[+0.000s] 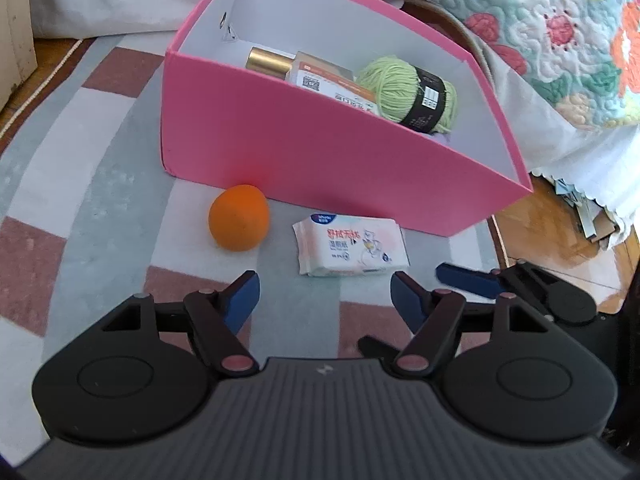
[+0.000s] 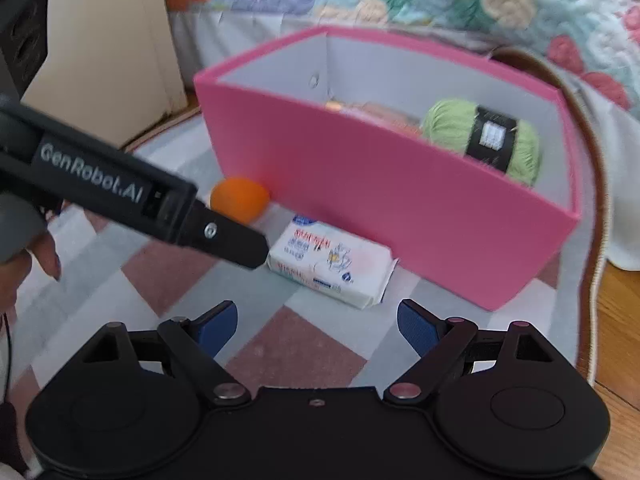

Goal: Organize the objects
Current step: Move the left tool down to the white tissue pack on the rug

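Left tool [image 1: 324, 296]: held with its jaws apart and nothing between them, above the rug.
Right tool [image 2: 316, 324]: held with its jaws wide and nothing between them; one of its blue fingertips [image 1: 460, 278] is seen just right of the left tool's.
Hand [image 2: 24, 256]: seen at the left edge of the right wrist view, on the grip of the left tool.
Rug [image 1: 80, 184]: checked in grey, white and dull red, laid on a wooden floor [image 1: 560, 236].
Wet wipes pack [image 1: 350, 246]: laid flat on the rug, just beyond both tools and near the box's front wall.
Orange [image 1: 239, 222]: set on the rug left of the pack, close to the box.
Pink box [image 1: 304, 152]: open-topped, stood on the rug.
Box contents: a green yarn ball [image 1: 404, 90] with a black band, a printed carton [image 1: 328, 80] and a gold-capped bottle [image 1: 268, 62].
Quilt [image 1: 540, 20]: floral, draped behind the box.
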The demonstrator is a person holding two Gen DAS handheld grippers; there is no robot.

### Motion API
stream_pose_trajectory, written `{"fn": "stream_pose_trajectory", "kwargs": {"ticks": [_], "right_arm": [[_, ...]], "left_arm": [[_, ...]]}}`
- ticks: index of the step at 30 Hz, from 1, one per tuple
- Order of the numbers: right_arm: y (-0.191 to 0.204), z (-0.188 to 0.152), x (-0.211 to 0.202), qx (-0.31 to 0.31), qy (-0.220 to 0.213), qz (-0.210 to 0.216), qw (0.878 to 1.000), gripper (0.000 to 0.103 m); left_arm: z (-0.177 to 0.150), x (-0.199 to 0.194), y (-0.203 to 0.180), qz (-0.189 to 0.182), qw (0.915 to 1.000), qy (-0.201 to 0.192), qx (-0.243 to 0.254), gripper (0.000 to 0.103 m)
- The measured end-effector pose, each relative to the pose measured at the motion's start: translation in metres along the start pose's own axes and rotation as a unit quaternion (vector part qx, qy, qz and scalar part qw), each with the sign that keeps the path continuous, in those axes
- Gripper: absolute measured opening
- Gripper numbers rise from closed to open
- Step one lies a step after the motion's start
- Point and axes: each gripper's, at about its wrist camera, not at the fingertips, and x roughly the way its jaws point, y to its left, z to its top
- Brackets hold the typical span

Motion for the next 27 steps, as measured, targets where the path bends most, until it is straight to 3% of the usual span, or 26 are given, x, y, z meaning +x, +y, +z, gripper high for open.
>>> {"fn": "stream_pose_trajectory", "kwargs": {"ticks": [3, 7, 15, 18, 21, 24, 27], "right_arm": [[-0.004, -0.003, 0.011, 0.007, -0.003, 0.000, 1.000, 0.090], [-0.008, -0.006, 0.022, 0.025, -0.004, -0.005, 1.000, 0.090], [-0.003, -0.001, 0.033, 0.037, 0.012, -0.005, 0.999, 0.096], [-0.008, -0.002, 0.038, 0.046, 0.011, 0.008, 0.999, 0.103], [0.001, -0.004, 0.039, 0.019, 0.011, -0.006, 1.000, 0.103], [0.000, -0.002, 0.038, 0.038, 0.008, -0.011, 0.999, 0.103], [0.005, 0.001, 0.038, 0.042, 0.007, -0.030, 0.999, 0.096]], "left_arm": [[-0.004, 0.008, -0.001, -0.006, 0.9997, -0.022, 0.004, 0.068], [-0.012, 0.025, -0.014, 0.012, 0.9989, -0.033, 0.030, 0.063], [-0.009, 0.034, -0.013, 0.027, 0.9973, -0.058, 0.037, 0.063], [-0.002, 0.035, -0.007, 0.015, 0.9978, -0.057, 0.031, 0.063], [0.001, 0.039, 0.002, -0.014, 0.9990, -0.042, 0.006, 0.054], [0.000, 0.042, 0.003, -0.025, 0.9988, -0.040, 0.011, 0.045], [0.000, 0.044, 0.005, -0.040, 0.9988, -0.029, -0.002, 0.041]]}}
